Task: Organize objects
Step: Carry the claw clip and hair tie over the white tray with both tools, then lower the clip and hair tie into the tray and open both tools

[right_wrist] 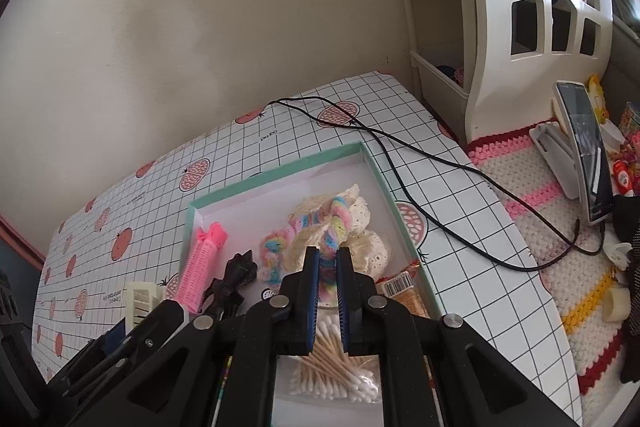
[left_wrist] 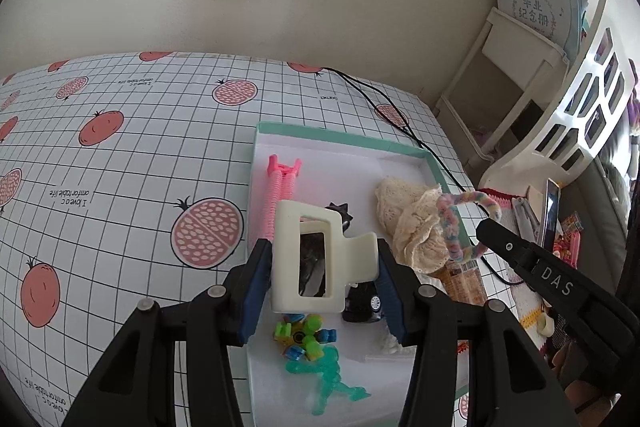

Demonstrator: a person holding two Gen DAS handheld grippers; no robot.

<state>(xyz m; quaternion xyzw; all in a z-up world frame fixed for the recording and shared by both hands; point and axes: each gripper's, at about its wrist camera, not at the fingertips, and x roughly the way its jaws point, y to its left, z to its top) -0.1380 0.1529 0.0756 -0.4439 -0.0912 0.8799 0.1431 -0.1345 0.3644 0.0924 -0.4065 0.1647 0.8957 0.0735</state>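
Clamping a cream claw hair clip (left_wrist: pixel 316 259) between its blue-padded fingers, the left gripper (left_wrist: pixel 320 267) holds the clip up above the mint-rimmed tray (left_wrist: pixel 344 141), over the tray's near middle. To its right, the right gripper (right_wrist: pixel 328 291) is closed on a pastel rainbow fuzzy hair tie (right_wrist: pixel 316 227), whose loop arches up over a heap of cream lace fabric (right_wrist: pixel 360 227) on the tray's right side. Inside the tray, a pink hair roller (left_wrist: pixel 278 195) lies along the left wall, a small black spiky clip (left_wrist: pixel 340 213) sits just beside it, and a black toy car (left_wrist: pixel 364 303) rests below the held clip. Nearer the front lie a block toy in green, blue and yellow (left_wrist: pixel 306 337) and a teal jelly figure (left_wrist: pixel 328 379), touching each other. A clear bag of cotton swabs (right_wrist: pixel 336 367) sits at the tray's near edge under the right gripper, with an orange barcoded packet (right_wrist: pixel 406 287) beside the lace. The tray rests on a grid-patterned tablecloth with pomegranates (left_wrist: pixel 120 167), and a black cable (right_wrist: pixel 420 155) trails across the cloth past the tray's right rim toward a crocheted mat (right_wrist: pixel 540 195). A white shelf unit (right_wrist: pixel 500 7) stands against the wall behind.
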